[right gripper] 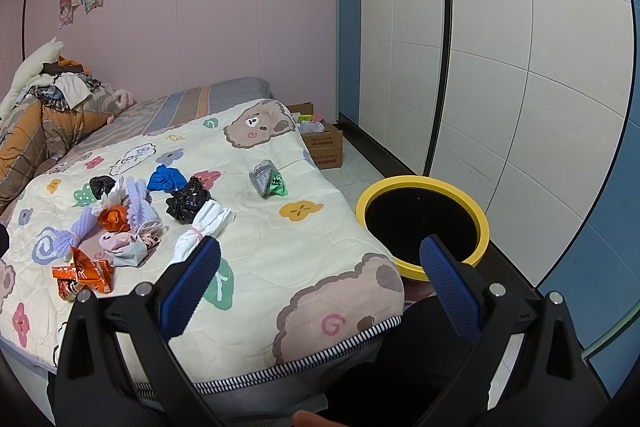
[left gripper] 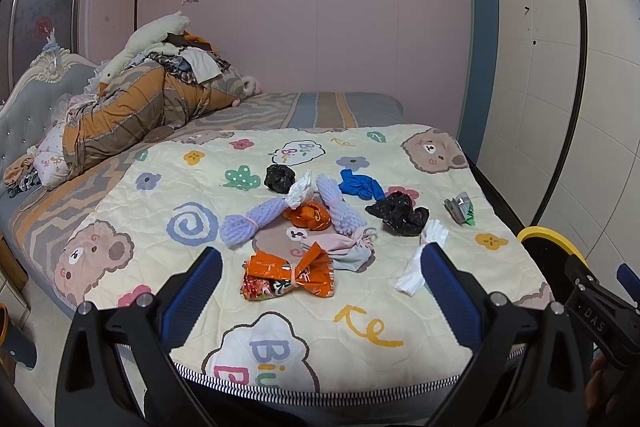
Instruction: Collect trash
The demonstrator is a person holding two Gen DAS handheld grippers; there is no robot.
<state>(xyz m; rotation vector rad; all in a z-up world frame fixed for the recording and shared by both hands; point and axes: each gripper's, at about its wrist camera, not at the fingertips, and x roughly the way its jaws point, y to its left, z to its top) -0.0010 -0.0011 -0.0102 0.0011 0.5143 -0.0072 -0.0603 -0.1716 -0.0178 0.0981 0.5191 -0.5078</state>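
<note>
Trash lies on the cartoon quilt (left gripper: 168,187): an orange snack wrapper (left gripper: 288,273) (right gripper: 86,273), a small orange wrapper (left gripper: 308,217), two crumpled black bags (left gripper: 280,178) (left gripper: 398,213), a blue bag (left gripper: 358,183), a white bag (left gripper: 422,259) (right gripper: 204,227), a grey-green packet (left gripper: 460,207) (right gripper: 269,179), purple knit pieces (left gripper: 256,221) and a pink-grey cloth (left gripper: 344,247). A yellow-rimmed bin (right gripper: 424,227) stands on the floor right of the bed. My left gripper (left gripper: 322,265) is open and empty above the near bed edge. My right gripper (right gripper: 320,259) is open and empty between bed corner and bin.
A rolled orange-grey duvet with clothes and a plush toy (left gripper: 152,95) lies at the headboard end. White wardrobe doors (right gripper: 500,67) line the right side. Cardboard boxes (right gripper: 324,143) stand on the floor beyond the bed corner. The right gripper's body shows in the left wrist view (left gripper: 600,311).
</note>
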